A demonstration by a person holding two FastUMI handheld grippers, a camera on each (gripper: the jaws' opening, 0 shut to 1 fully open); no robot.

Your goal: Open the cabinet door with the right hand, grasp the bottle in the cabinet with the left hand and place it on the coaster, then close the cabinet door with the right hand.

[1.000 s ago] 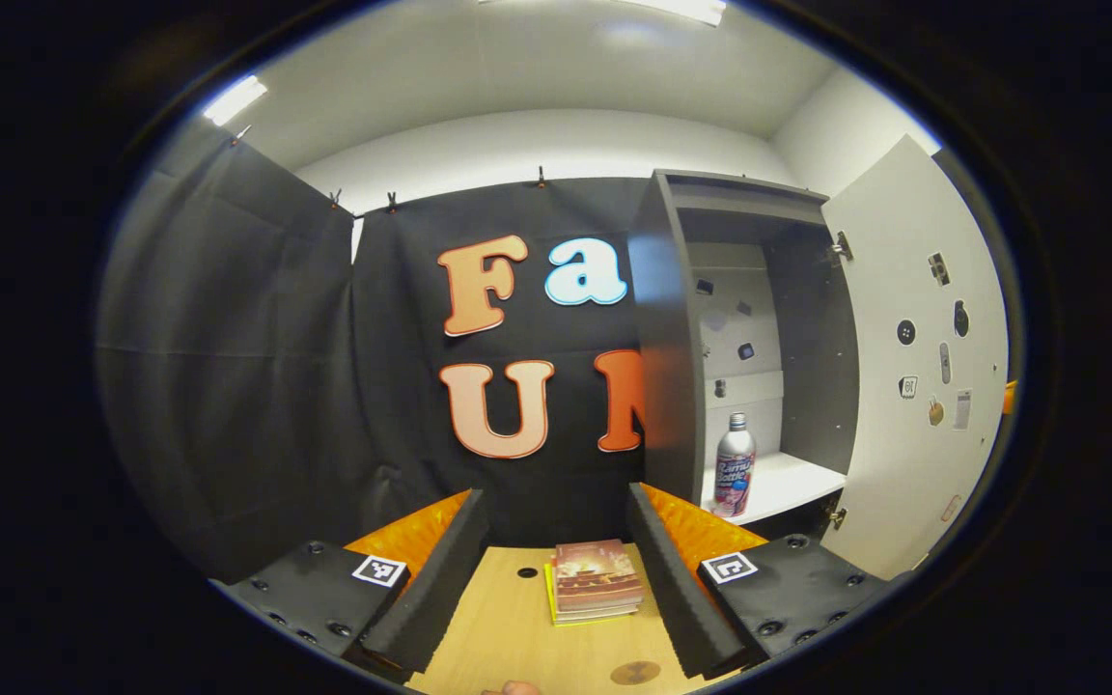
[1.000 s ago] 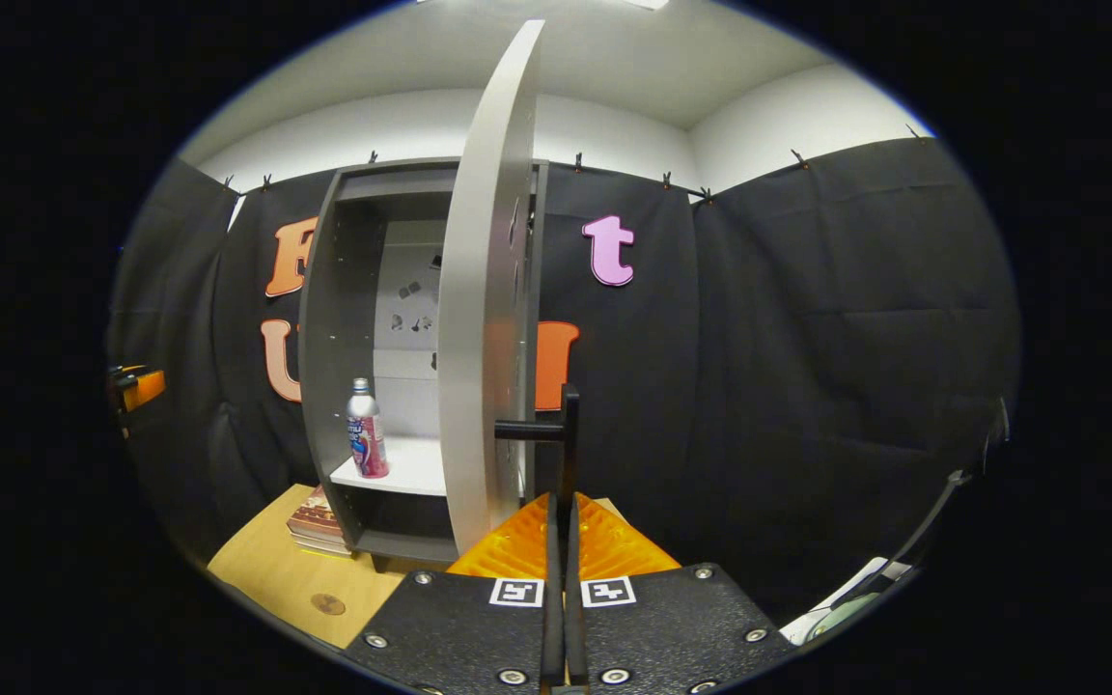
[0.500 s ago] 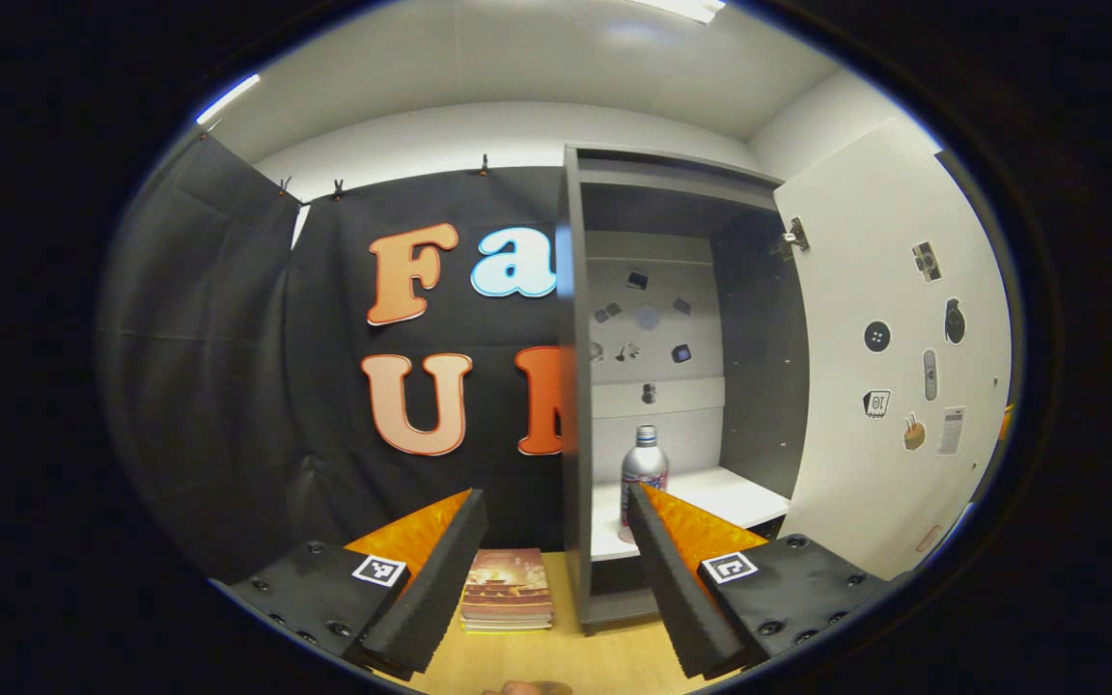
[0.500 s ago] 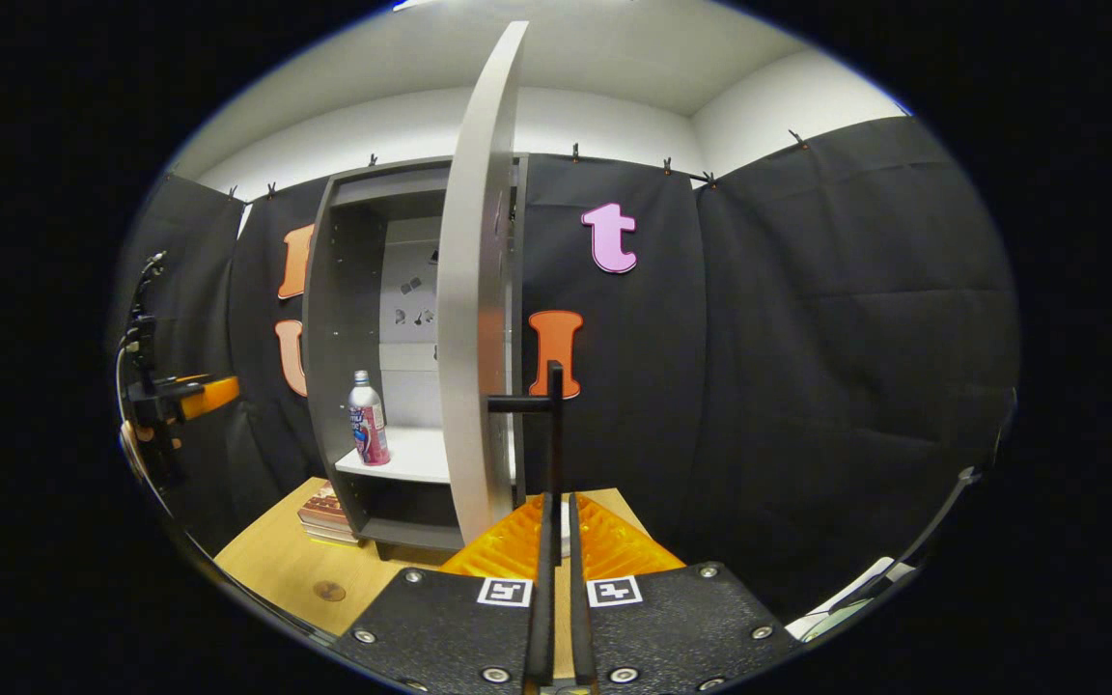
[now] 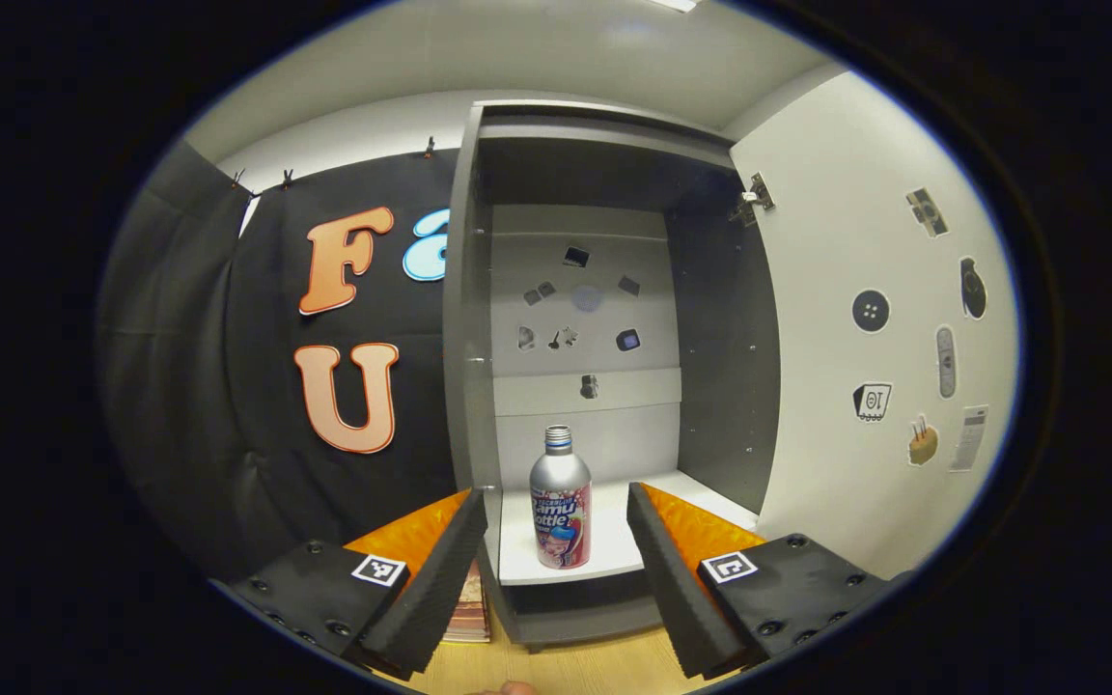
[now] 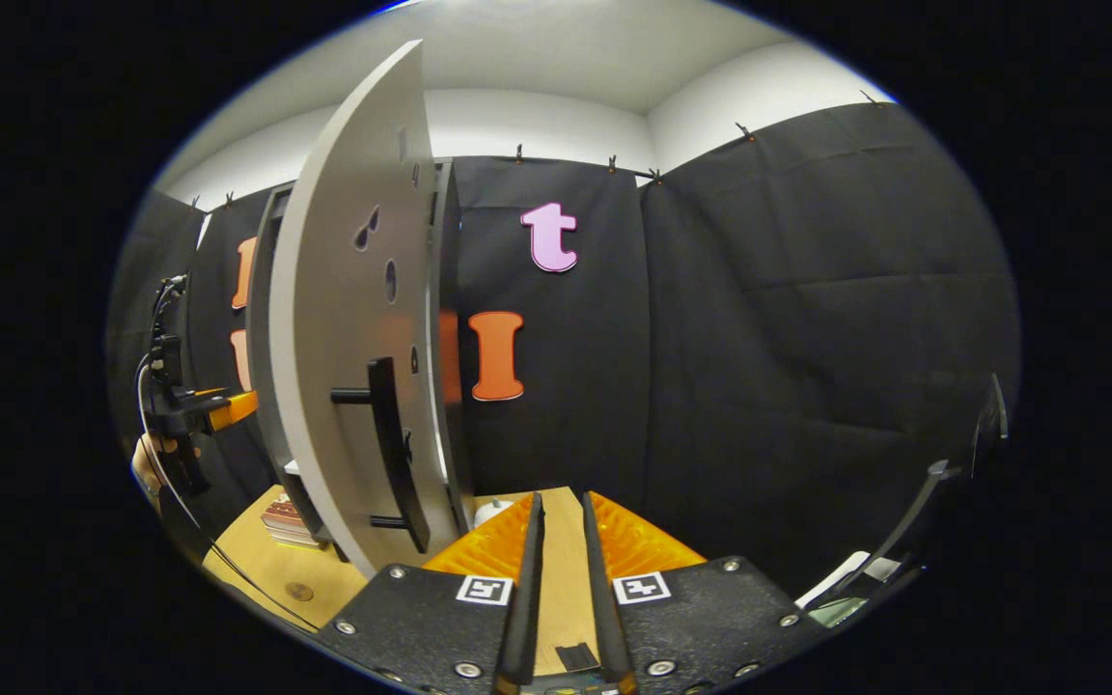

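Note:
A silver bottle [image 5: 561,507] with a pink label stands upright on the white shelf [image 5: 604,555] of the grey cabinet [image 5: 464,338]. My left gripper [image 5: 556,497] is open and faces the bottle from a short distance, which shows in the gap between its fingers. The cabinet door [image 5: 865,338] is swung wide open to the right. In the right gripper view the door [image 6: 344,338] is seen from outside with its black handle [image 6: 387,444]. My right gripper [image 6: 562,502] is right of the handle, slightly open, holding nothing. A small brown coaster [image 6: 300,591] lies on the wooden table [image 6: 257,569].
A stack of books [image 5: 467,608] lies on the table left of the cabinet base. The left gripper [image 6: 228,405] and the hand [image 6: 146,458] holding it show at the far left of the right gripper view. Black cloth walls surround the booth.
My left gripper swung toward the cabinet, bringing the bottle in line between its fingers. My right gripper let go of the door handle, opened a little and moved off to its right.

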